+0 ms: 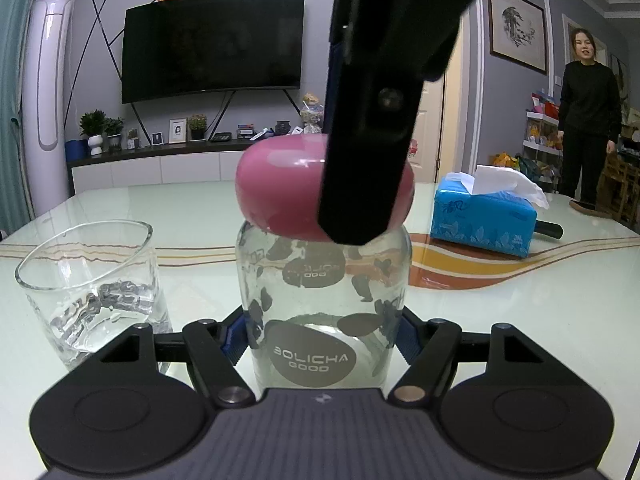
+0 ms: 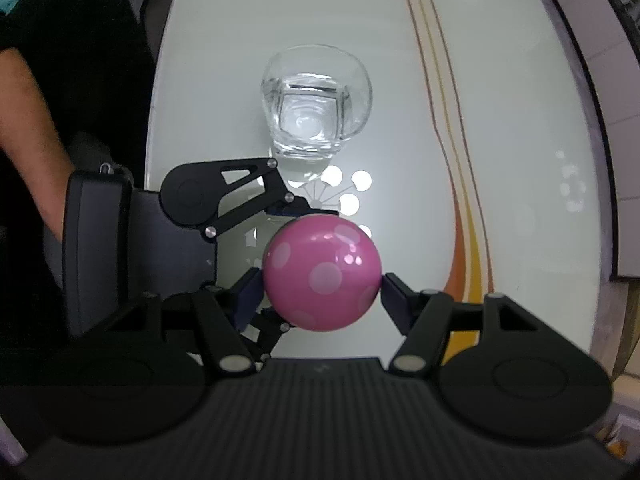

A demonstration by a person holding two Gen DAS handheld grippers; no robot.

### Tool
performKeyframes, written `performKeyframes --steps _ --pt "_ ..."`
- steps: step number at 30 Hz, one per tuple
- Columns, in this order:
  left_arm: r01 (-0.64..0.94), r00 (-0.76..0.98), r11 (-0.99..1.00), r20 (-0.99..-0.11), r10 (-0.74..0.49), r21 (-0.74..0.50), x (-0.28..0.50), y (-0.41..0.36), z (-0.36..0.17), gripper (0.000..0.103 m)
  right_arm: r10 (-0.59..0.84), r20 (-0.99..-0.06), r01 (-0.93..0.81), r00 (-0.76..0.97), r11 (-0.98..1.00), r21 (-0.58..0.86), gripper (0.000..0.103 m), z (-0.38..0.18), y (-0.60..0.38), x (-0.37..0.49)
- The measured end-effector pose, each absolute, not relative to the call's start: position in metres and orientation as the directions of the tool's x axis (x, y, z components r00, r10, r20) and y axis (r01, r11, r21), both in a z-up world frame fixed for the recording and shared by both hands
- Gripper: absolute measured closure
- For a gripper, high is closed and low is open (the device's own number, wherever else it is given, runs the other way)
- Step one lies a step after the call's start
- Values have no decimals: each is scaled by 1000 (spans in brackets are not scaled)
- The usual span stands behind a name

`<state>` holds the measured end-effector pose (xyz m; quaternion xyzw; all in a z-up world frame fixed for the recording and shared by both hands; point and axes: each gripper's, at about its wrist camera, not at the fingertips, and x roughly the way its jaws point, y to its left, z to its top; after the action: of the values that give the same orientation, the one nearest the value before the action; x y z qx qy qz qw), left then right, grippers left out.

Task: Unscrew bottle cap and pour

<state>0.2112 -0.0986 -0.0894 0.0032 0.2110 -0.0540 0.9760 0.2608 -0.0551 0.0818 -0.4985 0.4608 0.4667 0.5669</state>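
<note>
The bottle (image 1: 324, 308), clear glass with grey blotches, stands upright on the pale tabletop (image 1: 200, 208), and the left gripper (image 1: 322, 332) has its jaws pinching the lower body from both sides. From above, the right gripper (image 2: 322, 280) points straight down with its jaws clamped on the rounded pink cap (image 2: 322, 276), which sits on the bottle's neck and looks not yet lifted free. The step in hand is judged to be the unscrewing: it goes best if the left grip holds the glass dead still while the right hand rolls about the bottle's own axis, keeping the pinch centred on the cap's widest part, since the glossy dome could slip out of an off-centre hold; lifting only once the thread lets go should avoid tipping the bottle. The drinking glass (image 1: 90, 292) stands just beside the bottle and already holds some water, so any sideways jolt risks knocking it. The left wrist view shows the bottle's body, the cap's side profile and one right finger (image 1: 368, 140) across it, plus a blue tissue box (image 1: 486, 216) further back. The right wrist view alone shows the cap's pale dots, both pads on its sides, and the left gripper's linkage below.
</note>
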Motion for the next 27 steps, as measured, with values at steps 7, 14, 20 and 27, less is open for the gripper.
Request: performKeyframes --steps 7,14,20,27 --pt "107 905 994 -413 -104 -15 211 -99 -89 30 87 -987 -961 137 253 -111 24 84 -61 268" --pt "105 905 994 -413 -103 -16 211 -100 -90 30 211 -967 -776 142 631 24 24 108 -77 279" --pt "104 905 994 -412 -102 -17 210 -99 -90 30 154 -975 -579 158 815 35 25 96 -88 291" --pt "103 906 995 -412 -100 -16 207 -97 -90 30 142 -980 -575 137 817 38 25 87 -78 291"
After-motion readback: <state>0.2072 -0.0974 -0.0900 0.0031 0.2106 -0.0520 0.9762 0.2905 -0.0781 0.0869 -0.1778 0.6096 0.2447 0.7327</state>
